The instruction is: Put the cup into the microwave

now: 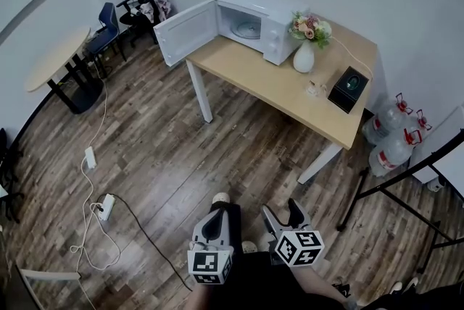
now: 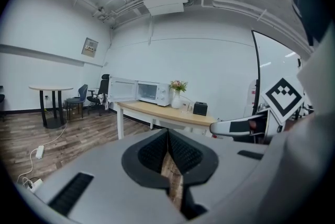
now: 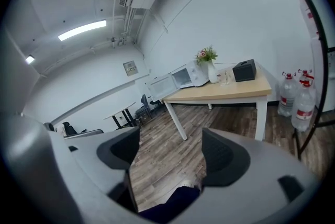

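While both tools hang well short of the bench (image 1: 254, 77), task looks unstarted; microwave (image 1: 261, 22) at 12 o'clock, door open; left hand-held gripper (image 2: 168, 152) pressed together, empty; right hand-held gripper (image 3: 170, 152) spread, empty; vase (image 1: 304, 56), then cup (image 1: 313, 88) at 1 o'clock, just beside it; risk: carry path clips vase, toppling it.

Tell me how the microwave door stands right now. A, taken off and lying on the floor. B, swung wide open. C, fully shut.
B: the microwave door hangs out past the table's edge, swung well away from the microwave, so the round plate inside is in plain sight.
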Available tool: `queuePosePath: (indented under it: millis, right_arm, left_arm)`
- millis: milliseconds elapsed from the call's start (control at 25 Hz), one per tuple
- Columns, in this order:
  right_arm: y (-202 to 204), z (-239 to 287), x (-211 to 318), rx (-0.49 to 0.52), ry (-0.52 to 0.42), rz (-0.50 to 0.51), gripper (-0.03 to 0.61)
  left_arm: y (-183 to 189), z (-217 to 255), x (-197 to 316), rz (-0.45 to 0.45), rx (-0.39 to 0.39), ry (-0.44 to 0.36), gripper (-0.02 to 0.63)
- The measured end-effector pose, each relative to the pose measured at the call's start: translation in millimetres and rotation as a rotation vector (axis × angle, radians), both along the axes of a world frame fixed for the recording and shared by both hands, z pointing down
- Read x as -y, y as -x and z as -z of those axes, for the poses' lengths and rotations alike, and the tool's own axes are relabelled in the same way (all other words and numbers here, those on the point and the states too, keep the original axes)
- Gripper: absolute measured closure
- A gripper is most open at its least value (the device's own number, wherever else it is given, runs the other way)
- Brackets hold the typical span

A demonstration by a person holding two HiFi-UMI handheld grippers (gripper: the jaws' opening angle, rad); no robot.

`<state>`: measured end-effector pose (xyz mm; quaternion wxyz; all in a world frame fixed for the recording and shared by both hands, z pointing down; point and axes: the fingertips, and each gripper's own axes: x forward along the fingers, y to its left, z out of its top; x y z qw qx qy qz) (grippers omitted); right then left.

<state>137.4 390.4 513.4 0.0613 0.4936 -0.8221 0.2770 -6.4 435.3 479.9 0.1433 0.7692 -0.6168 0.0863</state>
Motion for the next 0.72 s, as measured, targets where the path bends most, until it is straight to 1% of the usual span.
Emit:
queuePosePath:
  millis: [120, 320, 560, 720]
  right_arm:
    - [2.9, -2.3, 5.3, -0.002, 0.003, -0.006, 0.245]
    - [6.4, 0.8, 20.5, -0.005, -0.008, -0.021, 0.245]
    - [12.0, -3.3, 50.9, -0.01, 0.008, -0.043, 0.245]
    - [17.3, 1.6, 82.2, -0.003, 0.005, -0.069, 0.245]
  left_arm:
    - [1.7, -5.3, 4.8, -0.008, -0.003, 0.009, 0.607]
    - [3.8, -1.2, 24.6, -0.033, -0.004, -0.003, 0.607]
    - [7.8, -0.7, 61.9, -0.064, -0.008, -0.001, 0.607]
    - [13.2, 4.7, 95.9, -0.088, -0.001, -0.003, 0.607]
